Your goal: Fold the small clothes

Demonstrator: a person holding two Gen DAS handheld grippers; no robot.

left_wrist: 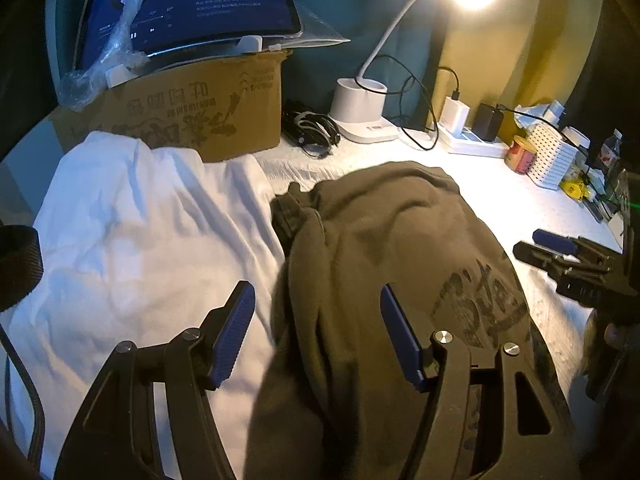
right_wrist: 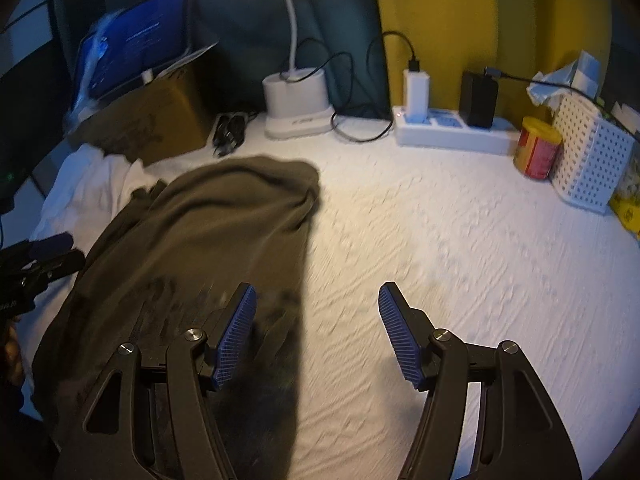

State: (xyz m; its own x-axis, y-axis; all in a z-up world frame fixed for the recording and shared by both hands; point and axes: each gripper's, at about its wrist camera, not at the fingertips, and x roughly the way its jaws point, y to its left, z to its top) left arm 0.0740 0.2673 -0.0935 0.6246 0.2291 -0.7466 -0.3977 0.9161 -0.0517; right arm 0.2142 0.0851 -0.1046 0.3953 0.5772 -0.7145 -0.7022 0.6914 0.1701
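Observation:
An olive-green garment (left_wrist: 384,240) with a dark print lies folded lengthwise on the white textured cover (right_wrist: 440,240). Its left edge overlaps a crumpled white garment (left_wrist: 132,232). My left gripper (left_wrist: 318,320) hovers open over that edge, with one blue pad above the white cloth and the other above the olive one. Neither pad presses on anything. In the right wrist view, my right gripper (right_wrist: 318,320) stands open over the olive garment's (right_wrist: 208,240) right edge, and nothing is between its pads. Each view shows the other gripper at its side: the right gripper (left_wrist: 560,252) and the left gripper (right_wrist: 40,256).
At the back left a cardboard box (left_wrist: 192,112) carries a lit tablet (left_wrist: 188,4). Along the back stand a lamp base (left_wrist: 360,108), loose cables (left_wrist: 308,128) and a power strip (right_wrist: 452,132) with chargers. A red and yellow can (right_wrist: 536,152) and a white perforated basket (right_wrist: 588,156) are at the right.

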